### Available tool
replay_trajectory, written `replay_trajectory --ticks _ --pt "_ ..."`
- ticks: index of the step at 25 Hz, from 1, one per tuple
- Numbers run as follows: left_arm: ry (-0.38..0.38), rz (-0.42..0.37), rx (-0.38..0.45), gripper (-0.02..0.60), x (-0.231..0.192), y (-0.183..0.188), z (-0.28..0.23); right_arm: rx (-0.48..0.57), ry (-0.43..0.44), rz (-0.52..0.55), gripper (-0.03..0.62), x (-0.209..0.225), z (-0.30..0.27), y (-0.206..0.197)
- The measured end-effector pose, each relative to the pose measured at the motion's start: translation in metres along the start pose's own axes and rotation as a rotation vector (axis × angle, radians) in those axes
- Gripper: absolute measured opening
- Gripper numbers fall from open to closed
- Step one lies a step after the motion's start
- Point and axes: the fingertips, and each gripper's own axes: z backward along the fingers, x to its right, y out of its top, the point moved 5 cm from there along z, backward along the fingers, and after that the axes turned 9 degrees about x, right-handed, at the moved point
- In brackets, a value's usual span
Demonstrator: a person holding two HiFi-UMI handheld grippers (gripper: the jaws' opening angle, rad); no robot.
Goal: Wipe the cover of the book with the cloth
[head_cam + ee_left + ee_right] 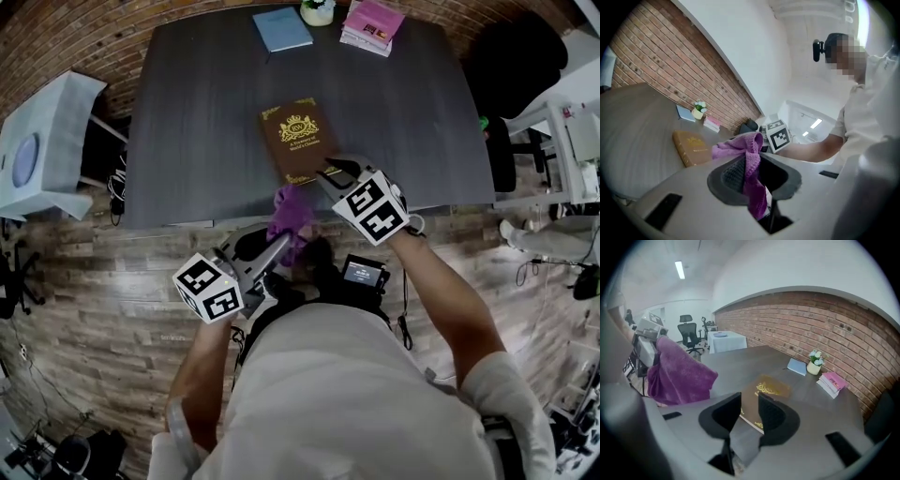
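**A:** Where's the book [300, 139] from the cloth [292, 214]?

**B:** Straight beyond it. The book lies closed, cover up, on the dark table [187, 112], around the middle of the near half. The cloth hangs just short of the book's near edge, about over the table's near rim.

**A:** And what has the cloth?

**B:** The left gripper [752, 164]. Its jaws are pinched on the purple fabric, which bunches above them and trails down between them.

**A:** The other one?

**B:** The right gripper [749, 411] has its jaws spread with nothing between them (the book only shows beyond the gap). It's the nearer of the two, hovering by the book's near right corner. I can't tell whether it touches.

**A:** How does the book run?

**B:** Its long axis goes near to far, with the far end leaning slightly left. I'd judge the wipe wants the cloth carried forward and down onto the cover, then stroked along that line.

**A:** Anything in the way?

**B:** Not really; the pink books [373, 26] sit well apart at the far edge. The free gripper could steady the corner, by my reckoning.
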Motion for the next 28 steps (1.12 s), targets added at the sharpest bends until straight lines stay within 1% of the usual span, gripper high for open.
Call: replay_trajectory --ticks 5,8,12,14,17,22,28 --pt "0.002 0.011 0.107 0.072 0.006 0.029 0.026 0.072 -0.055 -0.082 0.119 -0.011 0.023 0.016" --pt "-0.006 0.007 0.153 0.072 0.013 0.042 0.041 0.120 -0.084 -0.138 0.106 -0.021 0.041 0.024" --pt "-0.019 0.008 0.174 0.072 0.022 0.049 0.052 0.197 -0.115 -0.190 0.066 -0.035 0.067 0.035" --pt "-0.024 0.006 0.183 0.072 0.025 0.053 0.054 0.236 -0.125 -0.196 0.043 -0.040 0.079 0.041" --pt "-0.026 -0.007 0.203 0.072 0.032 0.059 0.056 0.295 -0.133 -0.210 0.027 -0.044 0.097 0.048" --pt "-0.014 -0.035 0.242 0.072 0.054 0.064 0.058 0.368 -0.117 -0.260 0.017 -0.047 0.127 0.051" --pt "0.029 -0.015 0.305 0.072 0.082 0.061 0.039 0.372 -0.060 -0.273 0.014 -0.036 0.161 0.038"
